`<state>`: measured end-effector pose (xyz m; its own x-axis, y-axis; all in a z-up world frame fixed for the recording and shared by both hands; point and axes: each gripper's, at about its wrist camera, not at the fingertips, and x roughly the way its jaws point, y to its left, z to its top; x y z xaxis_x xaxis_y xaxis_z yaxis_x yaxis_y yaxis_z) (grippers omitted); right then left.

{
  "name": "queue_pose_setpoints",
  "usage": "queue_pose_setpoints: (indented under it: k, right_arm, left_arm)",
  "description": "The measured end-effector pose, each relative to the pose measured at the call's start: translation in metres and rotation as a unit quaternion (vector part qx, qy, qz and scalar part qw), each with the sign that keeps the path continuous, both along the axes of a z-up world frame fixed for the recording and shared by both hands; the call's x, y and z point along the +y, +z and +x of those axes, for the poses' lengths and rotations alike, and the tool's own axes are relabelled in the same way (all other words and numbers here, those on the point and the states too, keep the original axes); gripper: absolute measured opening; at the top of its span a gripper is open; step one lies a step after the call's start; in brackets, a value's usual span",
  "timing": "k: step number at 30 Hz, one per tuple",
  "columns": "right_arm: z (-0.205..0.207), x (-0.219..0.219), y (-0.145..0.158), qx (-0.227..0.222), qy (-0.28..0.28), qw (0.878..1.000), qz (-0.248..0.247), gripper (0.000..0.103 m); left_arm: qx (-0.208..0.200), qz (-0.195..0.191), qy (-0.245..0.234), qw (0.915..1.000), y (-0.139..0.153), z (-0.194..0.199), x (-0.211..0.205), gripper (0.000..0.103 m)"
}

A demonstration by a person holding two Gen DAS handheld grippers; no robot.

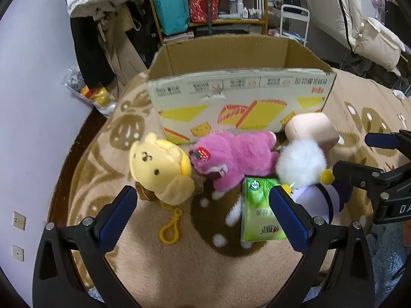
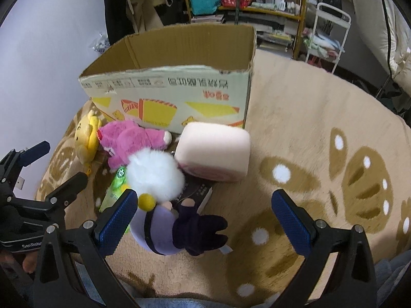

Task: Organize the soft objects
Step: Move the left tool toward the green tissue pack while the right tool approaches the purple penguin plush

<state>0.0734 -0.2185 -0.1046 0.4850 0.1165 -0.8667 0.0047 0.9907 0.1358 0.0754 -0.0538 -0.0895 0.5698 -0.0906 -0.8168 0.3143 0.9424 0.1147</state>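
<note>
Straight ahead of both grippers the open cardboard box (image 1: 239,102) stands on the tan patterned blanket (image 2: 295,118), its long side facing them. Before it lies the pink plush bear (image 1: 231,160), long axis across, head leftward. The pale pink cushion (image 2: 215,151) sits beyond the right gripper (image 2: 204,217), whose jaws gape wide, empty. The white-haired purple doll (image 2: 159,200) touches its left finger. The left gripper (image 1: 203,214) is equally spread, empty; yellow plush (image 1: 159,168) beyond its left finger, green tissue pack (image 1: 259,213) half hidden. Cluttered shelves (image 1: 205,5) behind.
</note>
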Motion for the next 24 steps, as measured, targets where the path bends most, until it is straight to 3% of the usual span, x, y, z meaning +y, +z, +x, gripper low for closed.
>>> queue_pose_setpoints:
  k: [24]
  right_arm:
    - [0.007, 0.004, -0.030, 0.066, 0.010, 0.998, 0.019, 0.103]
  left_arm:
    - [0.052, 0.005, -0.045, 0.9976, -0.021, -0.006, -0.012, 0.101]
